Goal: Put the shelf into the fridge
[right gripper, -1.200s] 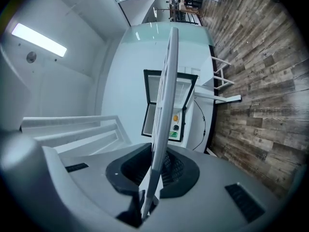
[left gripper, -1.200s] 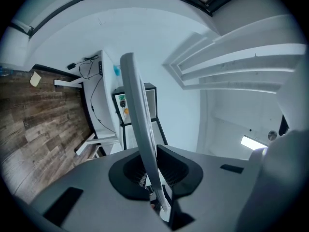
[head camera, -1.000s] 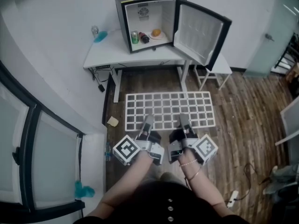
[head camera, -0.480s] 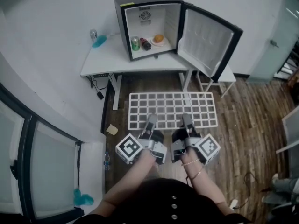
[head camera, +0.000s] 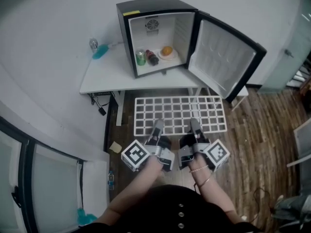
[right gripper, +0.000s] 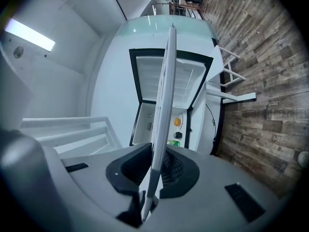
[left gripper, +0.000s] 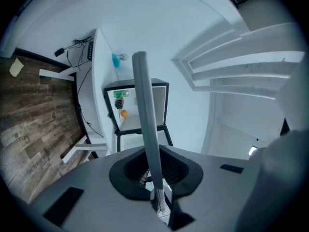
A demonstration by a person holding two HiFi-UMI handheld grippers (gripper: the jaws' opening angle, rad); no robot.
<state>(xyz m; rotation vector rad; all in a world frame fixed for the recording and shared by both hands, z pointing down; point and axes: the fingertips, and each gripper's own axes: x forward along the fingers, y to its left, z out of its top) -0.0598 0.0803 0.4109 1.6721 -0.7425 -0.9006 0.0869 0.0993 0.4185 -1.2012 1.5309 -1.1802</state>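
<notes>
Half the job remains, I judge. The boxy black fridge (head camera: 155,33) stands open, smooth white inside (only small food items on its floor). In front of the fridge hangs the flat white wire-grid shelf (head camera: 180,111), not yet inserted. The left gripper (head camera: 157,126) and right gripper (head camera: 195,125) each clamp its near edge.

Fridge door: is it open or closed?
Open. The door stands swung out to the right of the fridge, so the green can, bottle and orange inside show. The shelf is not in yet.
</notes>
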